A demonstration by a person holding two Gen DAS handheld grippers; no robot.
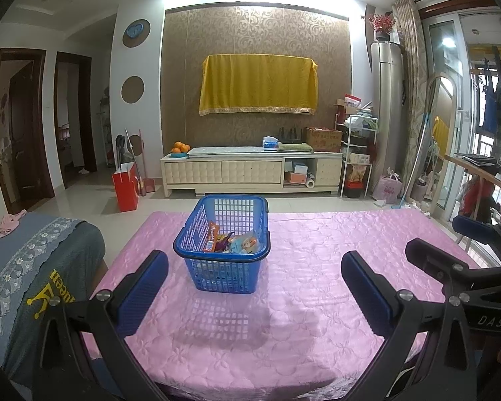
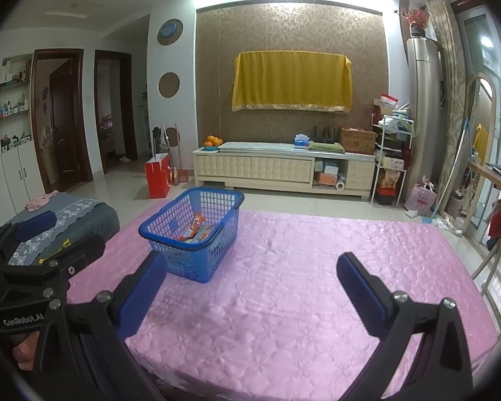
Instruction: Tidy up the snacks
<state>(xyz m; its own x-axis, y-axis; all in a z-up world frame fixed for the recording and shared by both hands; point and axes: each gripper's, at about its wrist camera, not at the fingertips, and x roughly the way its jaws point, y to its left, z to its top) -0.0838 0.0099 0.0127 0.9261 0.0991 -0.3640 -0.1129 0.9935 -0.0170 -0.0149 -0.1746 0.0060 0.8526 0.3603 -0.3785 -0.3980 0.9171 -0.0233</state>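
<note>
While both tools hang above the near end of the table, the blue plastic lattice-walled basket [image 1: 222, 244] stands upright on the shiny pink quilted tablecloth [image 1: 317, 267], toward the far left part of the table, and neither tool touches it. Inside it lie several snack packets [image 1: 232, 242]: an orange wrapper leaning against the left wall, a pale blue pouch beside it, and others too jumbled to tell apart. From the right wrist view the same basket [image 2: 192, 234] sits left of centre, with the orange packets [image 2: 195, 229] showing over its rim and the pink cloth [image 2: 300, 284] bare around it.

Spread wide, the left gripper [image 1: 254, 287] holds nothing; its 2 blue-padded fingers [image 1: 143, 292] frame the basket from the near side, well short of it. Equally wide and unloaded, the right gripper [image 2: 252, 289] hovers over the cloth, its left pad overlapping the basket's near corner in the picture though raised above the table. Each tool also appears at the edge of the other's view, so they are side by side, near each other.

Beyond the table stand a cream padded TV cabinet [image 1: 250, 170], a yellow cloth draped on the wall [image 1: 259, 83], a bowl of oranges [image 1: 180, 148] and a red paper bag [image 1: 127, 187] on the floor.
</note>
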